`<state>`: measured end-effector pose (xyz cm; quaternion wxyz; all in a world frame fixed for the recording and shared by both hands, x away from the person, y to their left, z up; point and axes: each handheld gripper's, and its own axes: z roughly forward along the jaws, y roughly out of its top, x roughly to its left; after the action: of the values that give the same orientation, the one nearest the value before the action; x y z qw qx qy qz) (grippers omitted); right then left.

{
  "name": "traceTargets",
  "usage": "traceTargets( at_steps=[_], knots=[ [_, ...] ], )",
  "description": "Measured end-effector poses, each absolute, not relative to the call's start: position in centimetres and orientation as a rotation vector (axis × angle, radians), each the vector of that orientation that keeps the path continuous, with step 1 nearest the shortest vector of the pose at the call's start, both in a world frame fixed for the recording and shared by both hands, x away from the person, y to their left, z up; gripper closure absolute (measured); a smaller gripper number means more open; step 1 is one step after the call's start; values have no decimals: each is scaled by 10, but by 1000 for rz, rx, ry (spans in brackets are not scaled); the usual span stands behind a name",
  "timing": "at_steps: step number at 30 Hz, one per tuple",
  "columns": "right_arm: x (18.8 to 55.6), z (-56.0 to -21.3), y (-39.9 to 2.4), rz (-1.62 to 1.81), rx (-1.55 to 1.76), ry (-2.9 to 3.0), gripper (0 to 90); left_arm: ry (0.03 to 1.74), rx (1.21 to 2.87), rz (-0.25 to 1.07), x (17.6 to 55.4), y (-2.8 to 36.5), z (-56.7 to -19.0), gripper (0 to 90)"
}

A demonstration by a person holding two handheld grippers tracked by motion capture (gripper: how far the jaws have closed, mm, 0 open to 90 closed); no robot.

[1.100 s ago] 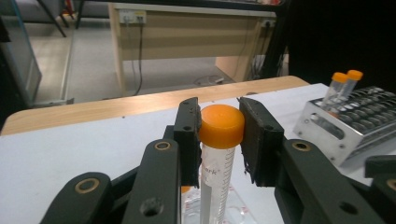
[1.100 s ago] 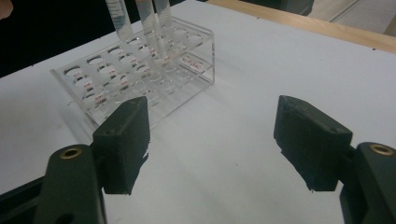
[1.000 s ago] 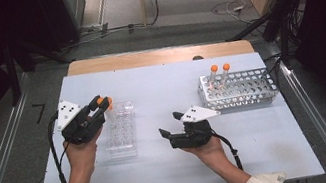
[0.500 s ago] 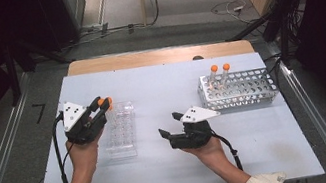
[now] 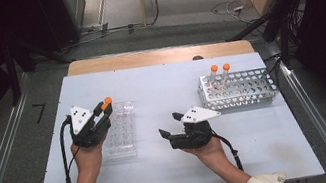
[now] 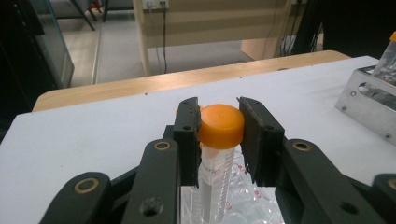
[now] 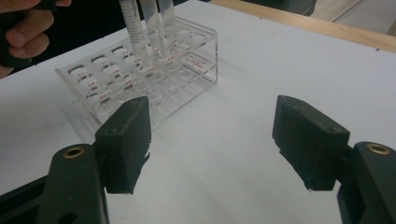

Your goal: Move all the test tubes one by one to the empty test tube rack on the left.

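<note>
My left gripper (image 5: 105, 105) is shut on the orange cap (image 6: 221, 120) of a clear tube (image 6: 212, 179), which hangs upright over the clear plastic rack (image 5: 122, 131). In the right gripper view three clear tubes (image 7: 133, 28) rise from that rack (image 7: 140, 74), their tops cut off by the frame. My right gripper (image 5: 169, 125) rests low over the table's middle, open, with bare table between its fingers (image 7: 299, 135). It points toward the clear rack. A metal rack (image 5: 239, 89) at the right holds two orange-capped tubes (image 5: 214, 68).
The white table top (image 5: 160, 84) has a wooden strip (image 5: 160, 56) along its far edge. Cables trail from both grippers toward the near edge. Dark floor and metal rails flank the table. The metal rack's corner (image 6: 369, 100) shows at the right of the left gripper view.
The left gripper with its tube has edged slightly over the clear rack. The right gripper has stayed where it was, jaws still apart.
</note>
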<state>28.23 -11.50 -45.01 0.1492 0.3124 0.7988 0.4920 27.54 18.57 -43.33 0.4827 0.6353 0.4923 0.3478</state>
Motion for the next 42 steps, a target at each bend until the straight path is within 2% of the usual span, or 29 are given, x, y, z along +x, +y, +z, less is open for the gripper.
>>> traceTargets(
  at_steps=[18, 22, 28, 30, 31, 35, 42],
  knots=[
    [282, -451, -115, 1408, 906, 2296, 272, 1225, 1564, 835, 273, 185, -446, 684],
    [283, -451, -115, 1409, 908, 2297, 271, 1225, 1558, 803, 273, 185, -445, 593],
    [285, -451, -118, 1397, 907, 2282, 271, 1247, 1551, 813, 273, 186, -445, 346],
    [287, -451, -120, 1392, 920, 2272, 271, 1259, 1548, 843, 272, 186, -445, 237],
    [287, -451, -121, 1389, 928, 2267, 271, 1265, 1544, 854, 271, 185, -445, 214],
    [292, -449, -128, 1381, 948, 2232, 272, 1274, 1522, 851, 270, 187, -445, 182],
    [307, -441, -151, 1369, 1018, 2128, 275, 1288, 1504, 851, 269, 190, -448, 182]
  ],
)
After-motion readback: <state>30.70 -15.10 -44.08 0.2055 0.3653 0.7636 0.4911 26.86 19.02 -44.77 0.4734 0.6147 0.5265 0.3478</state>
